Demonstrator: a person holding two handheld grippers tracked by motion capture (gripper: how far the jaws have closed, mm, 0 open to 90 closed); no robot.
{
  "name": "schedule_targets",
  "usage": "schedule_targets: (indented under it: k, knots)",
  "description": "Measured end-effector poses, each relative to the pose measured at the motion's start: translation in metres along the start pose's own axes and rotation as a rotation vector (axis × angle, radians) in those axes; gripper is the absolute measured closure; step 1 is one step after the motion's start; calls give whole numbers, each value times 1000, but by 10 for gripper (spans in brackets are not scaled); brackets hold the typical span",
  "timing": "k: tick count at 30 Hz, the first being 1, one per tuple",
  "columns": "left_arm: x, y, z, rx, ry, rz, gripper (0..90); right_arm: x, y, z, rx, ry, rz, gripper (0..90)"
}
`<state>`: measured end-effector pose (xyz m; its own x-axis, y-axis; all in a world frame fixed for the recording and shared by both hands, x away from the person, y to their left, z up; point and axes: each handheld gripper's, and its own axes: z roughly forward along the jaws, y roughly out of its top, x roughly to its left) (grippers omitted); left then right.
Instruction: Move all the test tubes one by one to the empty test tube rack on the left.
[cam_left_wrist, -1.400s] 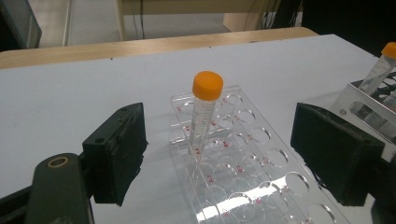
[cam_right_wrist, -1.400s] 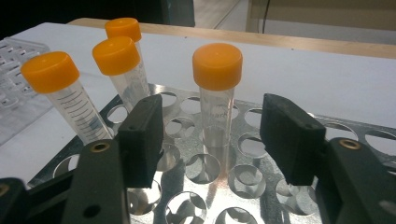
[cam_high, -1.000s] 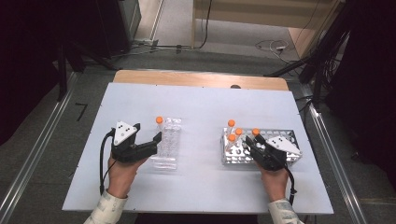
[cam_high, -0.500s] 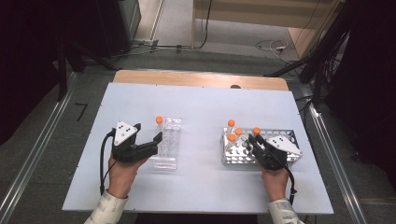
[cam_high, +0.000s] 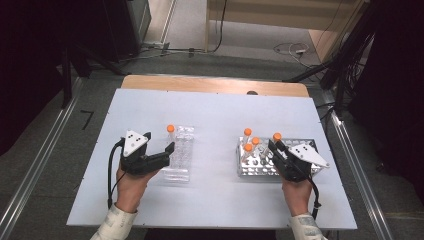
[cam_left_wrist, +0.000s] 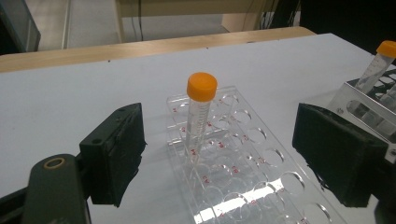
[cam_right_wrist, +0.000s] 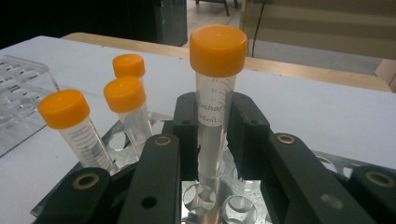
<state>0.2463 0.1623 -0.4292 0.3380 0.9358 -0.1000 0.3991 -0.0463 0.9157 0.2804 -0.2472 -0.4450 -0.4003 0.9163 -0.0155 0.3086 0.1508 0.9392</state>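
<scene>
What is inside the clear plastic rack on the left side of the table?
The clear rack holds one orange-capped tube, upright in a far well. The other visible wells look empty; the left gripper covers part of its near edge in the high view.

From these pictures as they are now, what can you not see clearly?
- Foot of the held tube, right gripper view: the right tool covers it, so whether it sits in the metal rack is unclear.
- Near end of the clear rack, left gripper view: cut off by the bottom edge.
- Scale marks on the lone tube, high view: too small.
</scene>
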Motion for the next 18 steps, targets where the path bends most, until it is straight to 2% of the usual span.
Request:
schedule_targets:
  k: [11,18]
  knots:
    - [-2,1,-1,-5,-8,4,175,-1,12,-16,-48,-11,-14,719]
    - [-4,2,-3,-12,-16,5,175,3,18,-31,-71,20,-17,720]
